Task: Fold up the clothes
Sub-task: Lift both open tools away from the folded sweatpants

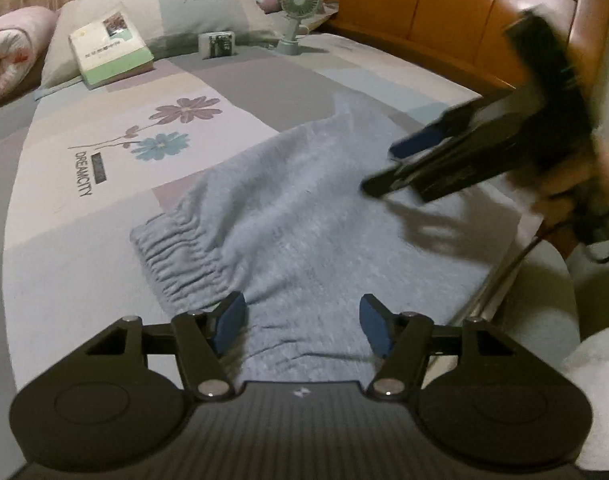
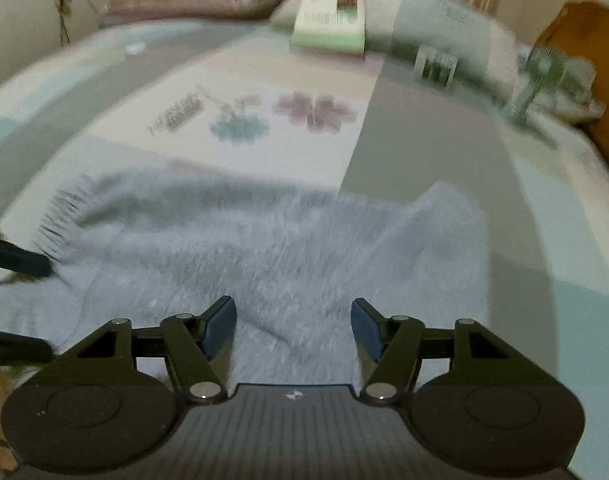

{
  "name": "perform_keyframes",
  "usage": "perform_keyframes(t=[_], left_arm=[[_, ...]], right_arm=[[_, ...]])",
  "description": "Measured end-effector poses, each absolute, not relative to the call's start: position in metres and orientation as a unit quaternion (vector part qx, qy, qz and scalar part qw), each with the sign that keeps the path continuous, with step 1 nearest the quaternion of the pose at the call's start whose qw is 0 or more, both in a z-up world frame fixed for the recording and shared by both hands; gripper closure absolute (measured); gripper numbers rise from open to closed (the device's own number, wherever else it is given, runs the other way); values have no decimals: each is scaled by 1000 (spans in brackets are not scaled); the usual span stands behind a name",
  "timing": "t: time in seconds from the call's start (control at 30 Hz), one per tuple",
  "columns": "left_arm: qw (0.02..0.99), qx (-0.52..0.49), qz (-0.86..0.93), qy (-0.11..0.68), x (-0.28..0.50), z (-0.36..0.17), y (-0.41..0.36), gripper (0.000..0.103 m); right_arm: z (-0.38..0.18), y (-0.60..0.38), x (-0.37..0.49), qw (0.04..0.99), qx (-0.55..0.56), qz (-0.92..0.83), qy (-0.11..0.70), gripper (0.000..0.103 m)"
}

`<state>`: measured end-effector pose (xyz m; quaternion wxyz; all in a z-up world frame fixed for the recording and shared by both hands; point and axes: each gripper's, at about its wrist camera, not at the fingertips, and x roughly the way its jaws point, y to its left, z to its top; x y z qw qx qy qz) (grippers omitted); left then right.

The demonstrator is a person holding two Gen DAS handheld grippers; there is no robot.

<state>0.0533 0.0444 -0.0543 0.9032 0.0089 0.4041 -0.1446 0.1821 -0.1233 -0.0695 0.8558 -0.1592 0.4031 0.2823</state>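
A light blue-grey fleece garment [image 1: 304, 220] with a gathered elastic waistband [image 1: 176, 252] lies spread on the bed. My left gripper [image 1: 302, 326] hovers low over its near end, jaws open, with only fabric showing below the blue pads. My right gripper [image 1: 384, 168] comes in from the right above the garment's far side, open and blurred. In the right wrist view the garment [image 2: 284, 240] fills the middle, and the right gripper [image 2: 292, 326] stands open above it, gripping nothing. The left gripper [image 2: 48, 308] shows at the left edge beside the waistband [image 2: 64, 216].
On the patchwork bed sheet [image 1: 104, 160] behind the garment are a book [image 1: 108, 48] on a pillow, a small box [image 1: 218, 44] and a hand fan [image 1: 298, 8]. A wooden headboard [image 1: 424, 8] runs along the right. A pink quilt [image 1: 8, 52] lies far left.
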Motion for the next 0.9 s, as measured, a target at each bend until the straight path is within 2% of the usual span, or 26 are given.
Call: perform_keyframes(t=[0.2, 0.4, 0.5, 0.57, 0.63, 0.7, 0.9], left_arm=[[916, 19, -142, 374, 60, -28, 47, 37], [928, 18, -139, 344, 102, -24, 32, 31], [911, 17, -106, 397, 127, -49, 24, 31], [908, 21, -98, 406, 129, -55, 19, 34], [912, 36, -120, 390, 116, -44, 10, 33], [913, 51, -161, 371, 101, -32, -1, 27], [887, 179, -260, 337, 69, -27, -60, 22]], right_arm=[[-46, -177, 168, 870, -91, 280, 395, 31], [-24, -266, 148, 898, -35, 196, 391, 30], [-22, -299, 134, 911, -33, 147, 384, 30], [-26, -309, 121, 914, -46, 129, 382, 30], [-32, -310, 107, 914, -81, 113, 382, 29], [-37, -311, 96, 910, -99, 114, 386, 28], [-48, -305, 86, 906, -93, 140, 389, 25]])
